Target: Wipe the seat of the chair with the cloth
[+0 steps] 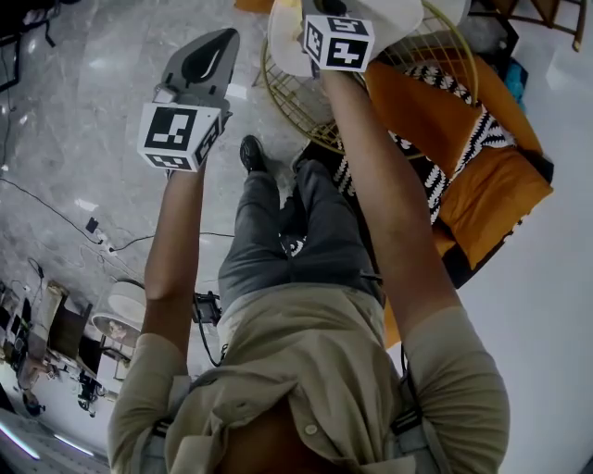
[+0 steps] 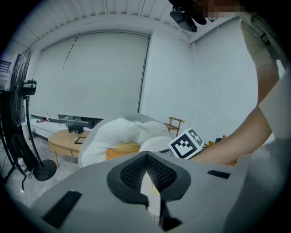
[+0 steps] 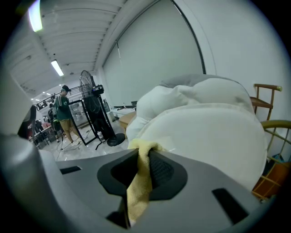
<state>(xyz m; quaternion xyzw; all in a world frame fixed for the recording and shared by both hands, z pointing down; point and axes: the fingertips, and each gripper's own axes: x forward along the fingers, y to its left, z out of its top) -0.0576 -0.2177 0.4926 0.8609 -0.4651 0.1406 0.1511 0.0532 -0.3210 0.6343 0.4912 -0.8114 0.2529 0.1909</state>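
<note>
Our right gripper (image 3: 146,154) clamped on the yellow cloth (image 3: 137,186), right by the white seat (image 3: 213,141) of the chair (image 1: 459,56) at far right, our left gripper (image 1: 215,51) closed on nothing, raised at left, apart from the chair.

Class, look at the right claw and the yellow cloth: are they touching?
Touching. The right gripper view shows the yellow cloth pinched between the jaws of the right claw, with its loose end trailing out of them.

Left tongs (image 1: 206,63) raised over marble floor (image 1: 93,111), right tongs (image 1: 326,7) at white chair seat (image 1: 398,14), orange cushion (image 1: 491,185) beside
</note>
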